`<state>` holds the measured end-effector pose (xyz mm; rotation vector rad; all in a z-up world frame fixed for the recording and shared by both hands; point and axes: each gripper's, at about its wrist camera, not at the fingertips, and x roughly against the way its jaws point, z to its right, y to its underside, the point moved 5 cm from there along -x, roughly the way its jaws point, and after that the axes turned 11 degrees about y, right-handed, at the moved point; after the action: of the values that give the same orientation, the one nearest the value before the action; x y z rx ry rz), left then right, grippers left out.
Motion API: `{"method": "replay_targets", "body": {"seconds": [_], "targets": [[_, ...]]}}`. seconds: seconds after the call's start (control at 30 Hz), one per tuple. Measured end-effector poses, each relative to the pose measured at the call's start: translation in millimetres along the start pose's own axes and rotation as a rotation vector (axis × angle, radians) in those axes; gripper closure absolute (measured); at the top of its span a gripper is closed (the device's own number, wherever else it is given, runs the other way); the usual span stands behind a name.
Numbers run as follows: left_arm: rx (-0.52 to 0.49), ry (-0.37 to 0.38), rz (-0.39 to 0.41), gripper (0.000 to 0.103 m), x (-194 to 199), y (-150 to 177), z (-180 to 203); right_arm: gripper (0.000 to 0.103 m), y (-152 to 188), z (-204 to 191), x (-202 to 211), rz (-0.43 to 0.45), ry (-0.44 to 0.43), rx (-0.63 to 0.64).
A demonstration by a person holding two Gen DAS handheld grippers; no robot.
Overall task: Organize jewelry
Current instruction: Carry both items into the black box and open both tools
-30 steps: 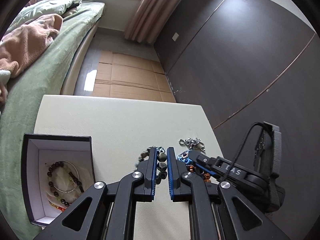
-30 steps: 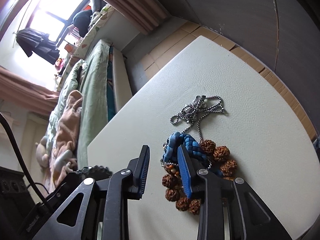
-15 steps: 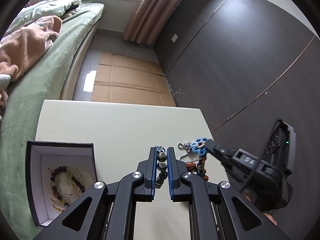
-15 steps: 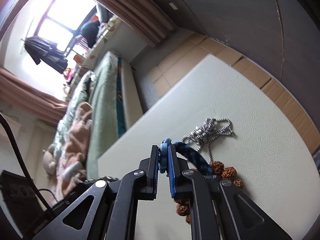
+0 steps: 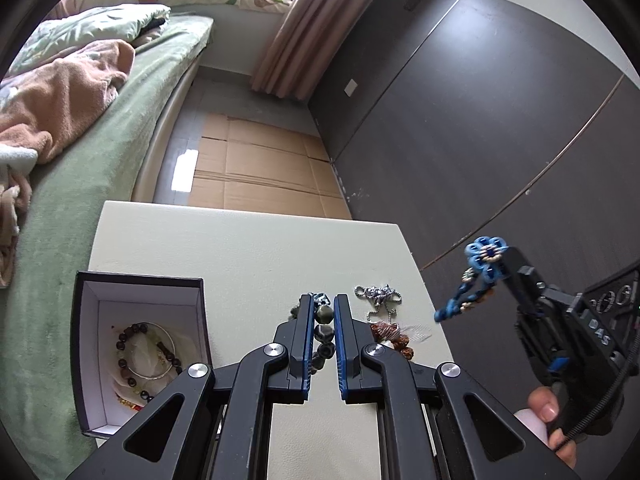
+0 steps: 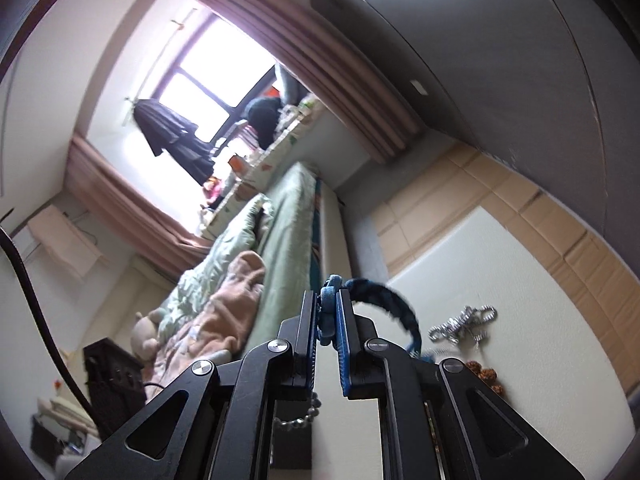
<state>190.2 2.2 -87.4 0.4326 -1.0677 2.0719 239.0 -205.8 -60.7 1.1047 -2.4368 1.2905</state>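
My left gripper [image 5: 323, 305] is shut on a dark stone bead bracelet [image 5: 325, 332], low over the white table [image 5: 240, 248]. My right gripper [image 5: 494, 266] is shut on the flower-shaped end of a blue braided bracelet [image 5: 460, 300], which hangs in the air off the table's right edge. In the right wrist view the blue braided bracelet [image 6: 384, 296] curves out to the right of the right gripper [image 6: 328, 308]. A black box [image 5: 138, 279] with a white lining stands at the table's left and holds several bead bracelets.
A silver chain [image 5: 378, 294] and brown seed beads [image 5: 394, 336] lie on the table just right of my left fingers. A green bed [image 5: 80, 168] runs along the left. A dark wall [image 5: 480, 120] stands to the right, with cardboard [image 5: 260, 176] on the floor beyond the table.
My right gripper closed on the blue bracelet and lifted it off the table, tilting upward. The left gripper stayed where it was with the dark beads.
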Motion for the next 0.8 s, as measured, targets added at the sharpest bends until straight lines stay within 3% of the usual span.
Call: {"method": "replay_targets", "body": {"seconds": [0.13, 0.37, 0.8], "targets": [[0.001, -0.002, 0.007, 0.093, 5.1, -0.4, -0.8, 0.093, 0.7, -15.5, 13.4, 0.032, -0.039, 0.037], [0.005, 0.000, 0.046, 0.093, 26.3, -7.1, -0.6, 0.093, 10.9, -36.2, 17.4, 0.001, -0.084, 0.054], [0.019, -0.034, 0.119, 0.093, 74.6, -10.3, -20.8, 0.092, 58.2, -83.0, -18.6, -0.134, -0.178, 0.074]]}}
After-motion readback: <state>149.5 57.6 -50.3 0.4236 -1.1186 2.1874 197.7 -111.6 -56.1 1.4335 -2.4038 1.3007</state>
